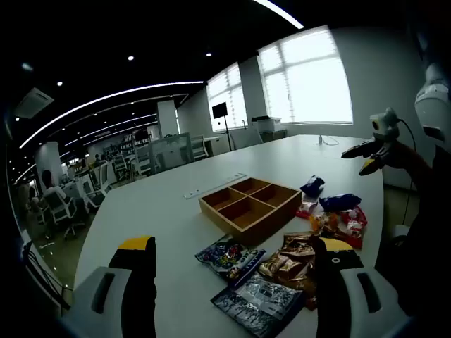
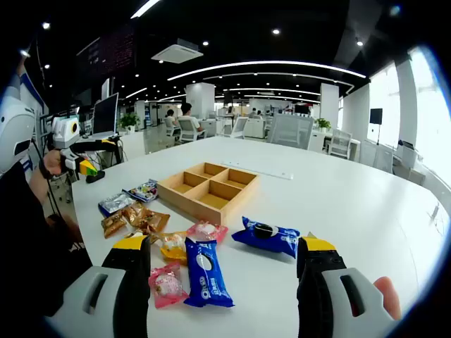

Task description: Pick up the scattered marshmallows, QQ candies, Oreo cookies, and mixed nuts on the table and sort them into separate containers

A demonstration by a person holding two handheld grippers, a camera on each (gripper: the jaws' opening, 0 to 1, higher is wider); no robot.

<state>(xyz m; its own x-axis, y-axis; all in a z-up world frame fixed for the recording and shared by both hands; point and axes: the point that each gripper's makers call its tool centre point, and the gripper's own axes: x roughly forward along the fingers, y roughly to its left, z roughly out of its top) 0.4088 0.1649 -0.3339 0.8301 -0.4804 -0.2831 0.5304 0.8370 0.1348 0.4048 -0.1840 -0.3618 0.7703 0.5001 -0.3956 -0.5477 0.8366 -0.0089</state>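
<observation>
A wooden tray (image 1: pixel 250 208) with four empty compartments sits mid-table. Snack packets lie by its near side: two blue Oreo packets (image 2: pixel 266 238) (image 2: pixel 206 274), pink marshmallow packets (image 2: pixel 167 284), brown nut packets (image 1: pixel 289 266), and a colourful candy packet (image 1: pixel 229 255) beside a silvery dark one (image 1: pixel 259 303). My left gripper (image 1: pixel 236 246) is open above the table's near edge, short of the packets, and its yellow tips (image 2: pixel 88 169) show at the far left. My right gripper (image 2: pixel 224 244) is open over the Oreo and marshmallow packets and holds nothing.
The white table (image 2: pixel 338 190) stretches far beyond the tray. A long ruler-like strip (image 1: pixel 215 185) lies behind the tray. Office chairs and desks (image 1: pixel 99 176) stand around. A person's finger (image 2: pixel 386 289) rests on my right gripper's handle.
</observation>
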